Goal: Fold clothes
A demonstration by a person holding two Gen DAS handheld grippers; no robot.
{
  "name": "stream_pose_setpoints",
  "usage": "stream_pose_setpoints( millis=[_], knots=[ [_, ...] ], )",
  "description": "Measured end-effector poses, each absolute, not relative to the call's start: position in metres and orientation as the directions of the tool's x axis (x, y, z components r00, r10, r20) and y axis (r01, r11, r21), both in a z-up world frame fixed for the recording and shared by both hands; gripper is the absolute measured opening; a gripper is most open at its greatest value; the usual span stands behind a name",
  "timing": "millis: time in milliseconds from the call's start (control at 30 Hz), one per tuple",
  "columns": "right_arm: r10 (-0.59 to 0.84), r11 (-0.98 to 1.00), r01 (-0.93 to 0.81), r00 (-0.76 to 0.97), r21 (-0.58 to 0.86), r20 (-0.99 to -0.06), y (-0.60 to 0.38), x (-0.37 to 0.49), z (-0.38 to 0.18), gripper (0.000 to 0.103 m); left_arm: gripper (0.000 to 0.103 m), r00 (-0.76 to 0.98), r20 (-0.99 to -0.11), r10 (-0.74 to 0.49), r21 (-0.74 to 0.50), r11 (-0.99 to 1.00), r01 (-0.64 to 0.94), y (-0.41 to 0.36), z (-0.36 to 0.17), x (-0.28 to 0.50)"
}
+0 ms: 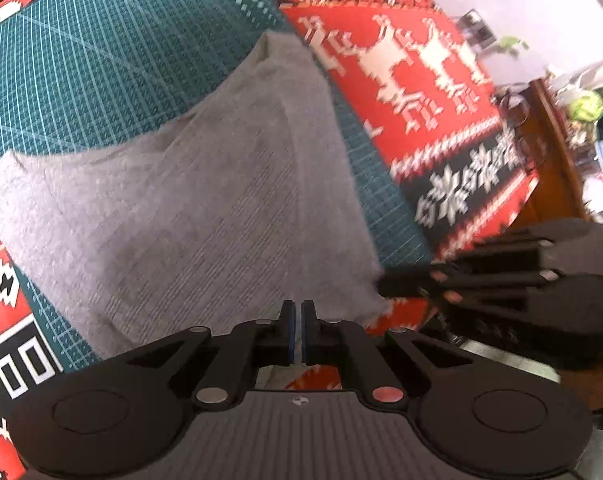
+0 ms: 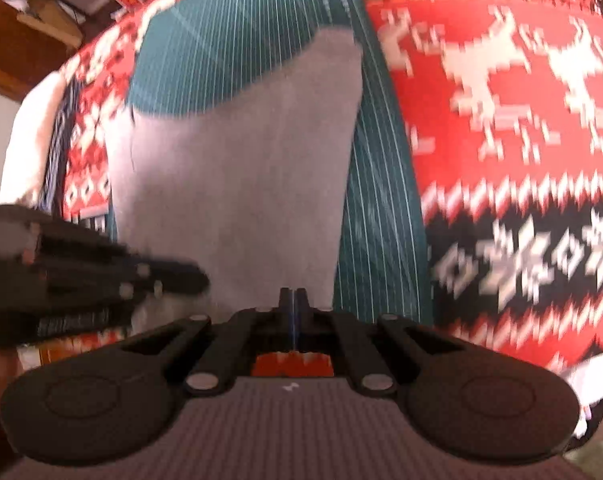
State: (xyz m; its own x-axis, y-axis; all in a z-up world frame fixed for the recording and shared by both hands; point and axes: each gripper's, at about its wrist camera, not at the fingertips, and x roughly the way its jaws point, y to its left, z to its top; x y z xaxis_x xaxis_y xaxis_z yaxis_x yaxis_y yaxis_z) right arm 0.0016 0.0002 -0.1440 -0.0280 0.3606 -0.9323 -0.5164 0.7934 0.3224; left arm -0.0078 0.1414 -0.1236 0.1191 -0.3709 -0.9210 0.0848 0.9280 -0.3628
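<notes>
1. Left wrist view: the left gripper [image 1: 301, 332] has its blue-padded fingers [image 1: 287, 330] drawn nearly together, a thin slit between them, pinching the near hem of the grey garment [image 1: 205, 208].
2. The grey garment lies spread over the teal cutting mat [image 1: 101, 60], narrowing to a point at its far end. Its left edge runs out to the mat's border and its right edge leaves a thin strip of mat bare.
3. Beyond the mat on the right, the red patterned blanket [image 1: 401, 92] with white reindeer figures stretches open and flat to a wooden furniture edge [image 1: 553, 152] crowded with small items too blurred to name.
4. The right gripper [image 1: 385, 284] comes in from the right side of this view, blurred, its tips at the garment's near right corner.
5. Right wrist view: the right gripper [image 2: 293, 312] is pressed together with the garment's near edge [image 2: 237, 200] caught between the pads.
6. Here the cloth rises as a tall grey panel over the mat [image 2: 237, 40], with bare mat to its right and beyond its far edge.
7. The left gripper [image 2: 197, 280] shows blurred at the left, its tip over the garment's near left part.
8. The blanket [image 2: 501, 140] fills the right side, free of other objects.
</notes>
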Motion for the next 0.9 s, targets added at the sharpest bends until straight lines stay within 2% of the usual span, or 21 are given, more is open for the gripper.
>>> stream_pose_setpoints(
  millis=[200, 533, 700, 900],
  knots=[
    [0.34, 0.806, -0.513, -0.009, 0.296, -0.941, 0.005, 0.017, -0.161, 0.0, 0.002, 0.13, -0.925, -0.356, -0.348, 0.934, 0.08, 0.134, -0.128, 0.008],
    [0.32, 0.81, -0.496, -0.071, 0.312, -0.945, -0.018, -0.012, -0.16, 0.0, 0.002, 0.071, -0.933, -0.354, -0.343, 0.931, 0.126, 0.128, -0.133, -0.002],
    [0.382, 0.812, -0.479, 0.003, 0.334, -0.924, -0.01, 0.015, -0.141, 0.0, 0.002, 0.117, -0.92, -0.375, -0.368, 0.927, 0.079, 0.136, -0.125, 0.015],
    [0.395, 0.806, -0.491, 0.029, 0.331, -0.918, 0.014, 0.05, -0.153, 0.0, 0.002, 0.165, -0.924, -0.345, -0.345, 0.938, 0.031, 0.141, -0.131, 0.039]
  ],
)
